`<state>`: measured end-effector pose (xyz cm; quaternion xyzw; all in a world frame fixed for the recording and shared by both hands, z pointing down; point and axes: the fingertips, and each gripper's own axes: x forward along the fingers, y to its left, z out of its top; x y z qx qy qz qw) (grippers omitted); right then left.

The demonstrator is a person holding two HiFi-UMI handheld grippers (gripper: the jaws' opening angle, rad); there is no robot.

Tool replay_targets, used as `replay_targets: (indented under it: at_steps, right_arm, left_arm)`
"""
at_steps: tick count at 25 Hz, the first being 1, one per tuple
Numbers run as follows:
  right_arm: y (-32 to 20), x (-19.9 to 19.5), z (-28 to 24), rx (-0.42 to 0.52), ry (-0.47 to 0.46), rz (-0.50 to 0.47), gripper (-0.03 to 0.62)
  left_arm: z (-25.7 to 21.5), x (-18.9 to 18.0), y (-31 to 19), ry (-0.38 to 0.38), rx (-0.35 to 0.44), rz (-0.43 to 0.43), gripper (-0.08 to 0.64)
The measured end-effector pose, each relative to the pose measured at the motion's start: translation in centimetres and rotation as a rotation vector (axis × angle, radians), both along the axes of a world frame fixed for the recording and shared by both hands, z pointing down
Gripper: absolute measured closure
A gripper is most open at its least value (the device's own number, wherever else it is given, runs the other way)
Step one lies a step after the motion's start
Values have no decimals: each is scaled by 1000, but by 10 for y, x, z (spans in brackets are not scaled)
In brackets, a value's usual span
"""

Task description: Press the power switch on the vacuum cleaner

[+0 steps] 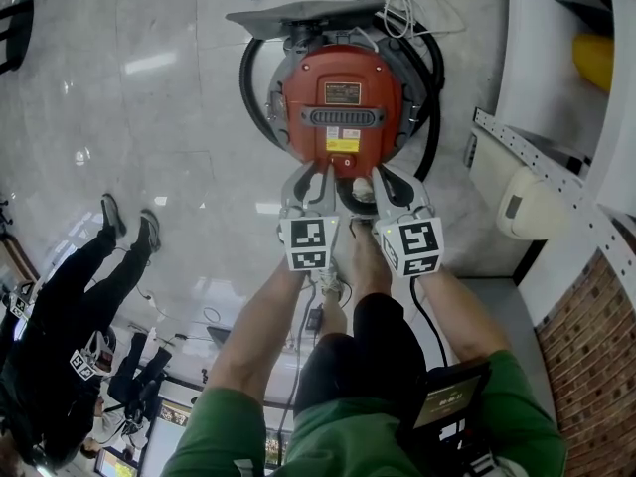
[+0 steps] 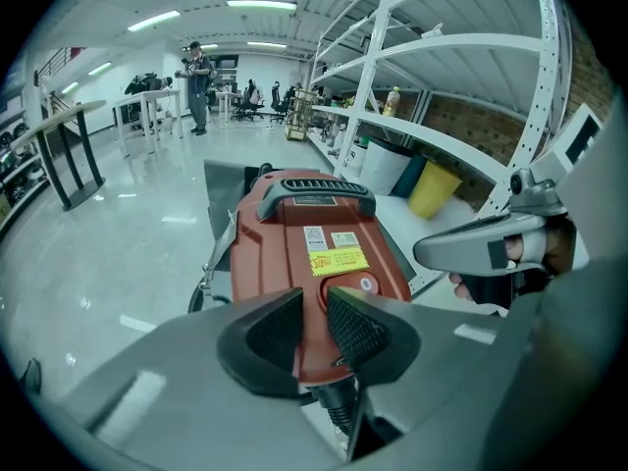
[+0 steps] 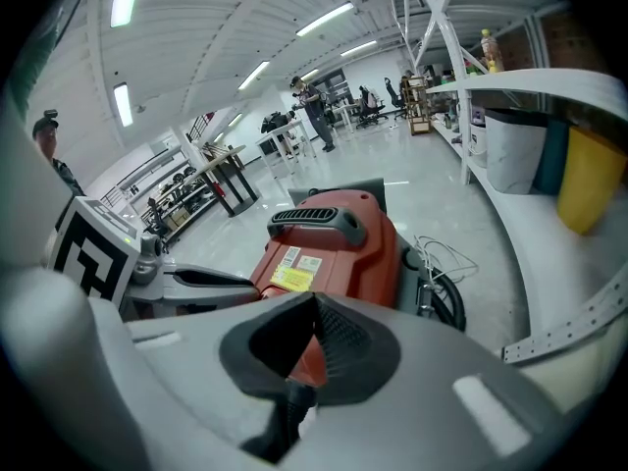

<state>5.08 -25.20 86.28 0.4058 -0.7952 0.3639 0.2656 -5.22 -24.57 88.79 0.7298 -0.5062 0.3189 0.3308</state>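
Observation:
A red vacuum cleaner (image 1: 343, 107) with a grey carry handle (image 2: 316, 188) lies on the pale floor, seen also in the right gripper view (image 3: 339, 248). Its round white power switch (image 2: 368, 284) sits at the near end below a yellow label. Both grippers hover side by side just above that near end. My left gripper (image 1: 316, 182) has its jaws a narrow gap apart with nothing between them; the switch lies just right of its tips (image 2: 314, 327). My right gripper (image 1: 383, 189) is shut and empty (image 3: 312, 337). Each gripper shows in the other's view: the right (image 2: 432, 255), the left (image 3: 245, 283).
A black hose (image 1: 434, 117) loops round the vacuum, with a white cable (image 1: 417, 8) and a grey floor plate (image 1: 298, 10) beyond it. White shelving (image 1: 556, 167) with a yellow container (image 1: 596, 58) stands on the right. A person in black (image 1: 70, 306) stands at lower left.

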Motion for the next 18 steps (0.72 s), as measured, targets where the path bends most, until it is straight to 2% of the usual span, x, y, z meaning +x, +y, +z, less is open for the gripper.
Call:
replay_targets:
  at_steps: [4, 10, 14, 18]
  right_arm:
    - [3, 3, -3, 6, 8, -7, 589]
    - [8, 4, -11, 14, 16, -6, 589]
    - [12, 5, -22, 29, 29, -8, 589]
    - [16, 6, -40, 55, 42, -3, 589]
  left_arm:
    - [0, -4, 1, -12, -2, -24, 460]
    - [-1, -20, 18, -69, -28, -20, 480]
    - [-13, -25, 28, -83, -5, 5, 492]
    - [-38, -25, 27, -87, 55, 21, 514]
